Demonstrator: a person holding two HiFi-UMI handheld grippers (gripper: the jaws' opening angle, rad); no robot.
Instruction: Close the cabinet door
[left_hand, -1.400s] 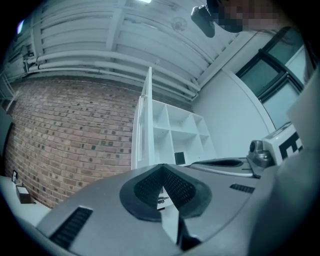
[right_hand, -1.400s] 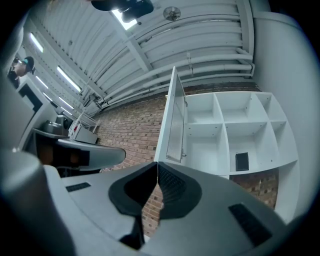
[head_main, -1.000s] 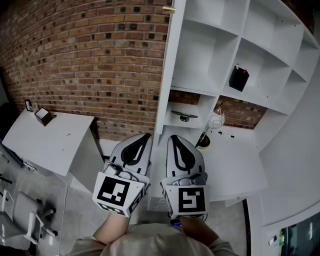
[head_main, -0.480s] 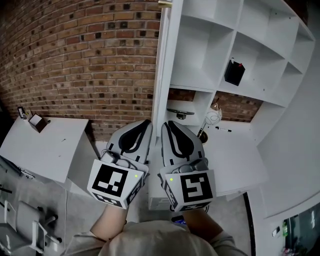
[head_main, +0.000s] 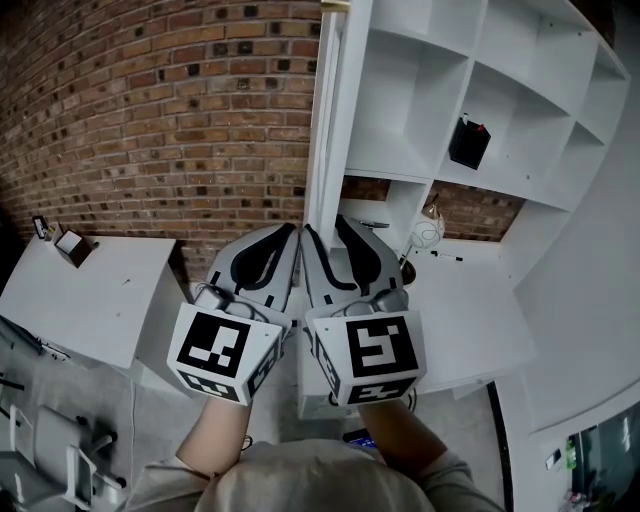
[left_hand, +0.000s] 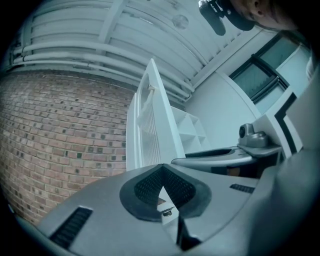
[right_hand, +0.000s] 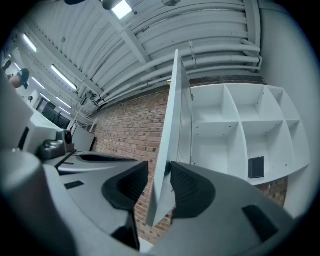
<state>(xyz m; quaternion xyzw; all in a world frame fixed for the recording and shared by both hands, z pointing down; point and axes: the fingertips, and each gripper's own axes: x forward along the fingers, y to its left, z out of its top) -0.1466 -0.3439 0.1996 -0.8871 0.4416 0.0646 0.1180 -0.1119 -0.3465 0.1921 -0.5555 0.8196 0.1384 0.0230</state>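
The white cabinet door (head_main: 322, 120) stands open, edge-on toward me, in front of the white shelf cabinet (head_main: 420, 100). In the head view my right gripper (head_main: 325, 228) is at the door's lower edge, and its jaws are opening. In the right gripper view the door (right_hand: 172, 125) runs up between the two pads of the right gripper (right_hand: 159, 172), with a gap at the left pad. My left gripper (head_main: 290, 232) is just left of the door, beside the right one. In the left gripper view the pads of the left gripper (left_hand: 161, 167) meet, empty, and the door (left_hand: 150, 130) rises behind them.
A brick wall (head_main: 180, 120) lies behind the door. A white table (head_main: 90, 290) stands at the left with a small box (head_main: 68, 242). A black object (head_main: 468, 142) sits in one shelf compartment. A round glass item (head_main: 428, 232) stands on the white counter (head_main: 470, 320).
Both grippers have risen and moved forward to the door's edge. The right jaws, shut before, now stand apart with the door edge between them.
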